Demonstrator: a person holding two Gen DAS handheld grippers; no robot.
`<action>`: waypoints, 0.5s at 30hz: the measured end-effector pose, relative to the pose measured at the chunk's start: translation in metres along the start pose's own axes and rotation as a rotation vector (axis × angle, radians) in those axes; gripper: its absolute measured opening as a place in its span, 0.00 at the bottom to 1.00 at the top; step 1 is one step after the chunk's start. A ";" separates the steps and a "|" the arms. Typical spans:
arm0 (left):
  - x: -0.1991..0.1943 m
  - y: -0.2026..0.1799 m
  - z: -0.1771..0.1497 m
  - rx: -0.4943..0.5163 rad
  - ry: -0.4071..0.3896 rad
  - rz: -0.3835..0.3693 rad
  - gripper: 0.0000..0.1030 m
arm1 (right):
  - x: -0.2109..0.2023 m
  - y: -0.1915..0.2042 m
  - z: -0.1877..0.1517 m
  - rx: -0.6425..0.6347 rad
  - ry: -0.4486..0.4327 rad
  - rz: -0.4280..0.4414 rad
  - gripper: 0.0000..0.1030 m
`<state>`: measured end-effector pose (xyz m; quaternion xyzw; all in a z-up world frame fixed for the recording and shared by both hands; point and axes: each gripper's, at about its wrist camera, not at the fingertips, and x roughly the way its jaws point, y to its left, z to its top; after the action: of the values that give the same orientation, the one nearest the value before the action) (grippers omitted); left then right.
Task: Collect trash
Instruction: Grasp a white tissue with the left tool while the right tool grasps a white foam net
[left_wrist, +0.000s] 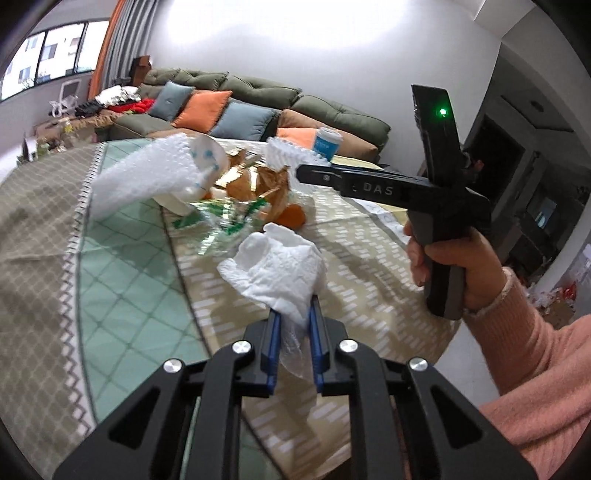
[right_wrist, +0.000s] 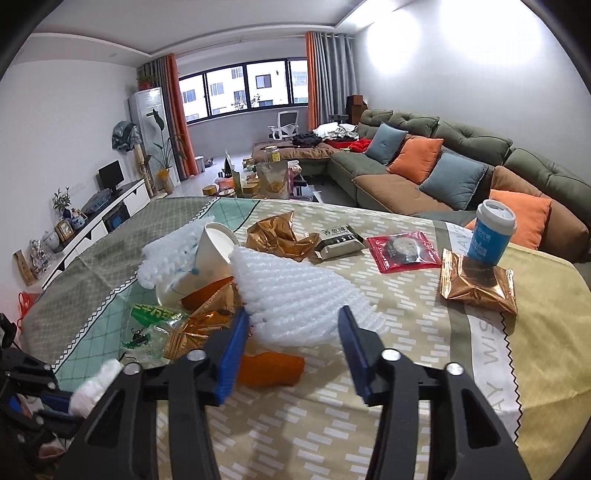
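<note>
Left tongs (left_wrist: 294, 306) nearest the lens: blue pads clamped on a crumpled white tissue (left_wrist: 275, 264), which bulges out above the tips and is off the worktop (left_wrist: 369, 295). A bit of clear film hangs between the pads below the tissue.

Right tongs (right_wrist: 293, 317) apart, nothing pinched. White foam wrap (right_wrist: 291, 295) lies between and just past the tips; left pad touches or nearly touches its edge, can't tell which. Right pad clear of it. Orange scrap (right_wrist: 271, 367) on the cloth just under the left pad.

Left-wrist view also shows the right tool from the side, gripped by a hand (left_wrist: 458, 266) in a pink sleeve (left_wrist: 535, 369), green LED lit on top.

Trash pile sits mid-worktop, just beyond both tools:
- clear wrapper with green print (right_wrist: 151, 325), next to gold foil (right_wrist: 207, 328)
- white paper cup (right_wrist: 210, 254) tipped on its side, second foam piece (right_wrist: 170, 258) against it
- crumpled gold bag (right_wrist: 277, 232) behind that

Further right, apart from the pile: dark snack pack (right_wrist: 338, 242), red packet (right_wrist: 402, 249), gold pouch (right_wrist: 476, 280) with a blue cup (right_wrist: 489, 234) standing upright on its far edge.

Worktop has a patterned cloth, beige and teal.

Beyond: green sofa (right_wrist: 461, 147) with orange and blue cushions, window with orange curtains at the far wall.
</note>
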<state>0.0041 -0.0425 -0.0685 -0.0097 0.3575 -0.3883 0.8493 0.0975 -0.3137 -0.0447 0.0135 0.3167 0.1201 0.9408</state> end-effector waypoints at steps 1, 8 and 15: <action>-0.004 0.001 -0.001 -0.001 -0.004 -0.001 0.15 | -0.001 0.000 0.000 0.000 -0.003 0.000 0.43; -0.024 0.009 -0.002 -0.003 -0.041 0.042 0.15 | -0.009 0.000 0.004 0.001 -0.030 -0.001 0.19; -0.038 0.015 -0.001 -0.003 -0.075 0.083 0.15 | -0.023 0.000 0.012 0.016 -0.084 -0.002 0.13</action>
<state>-0.0035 -0.0061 -0.0505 -0.0106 0.3263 -0.3516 0.8774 0.0867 -0.3182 -0.0211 0.0259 0.2780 0.1160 0.9532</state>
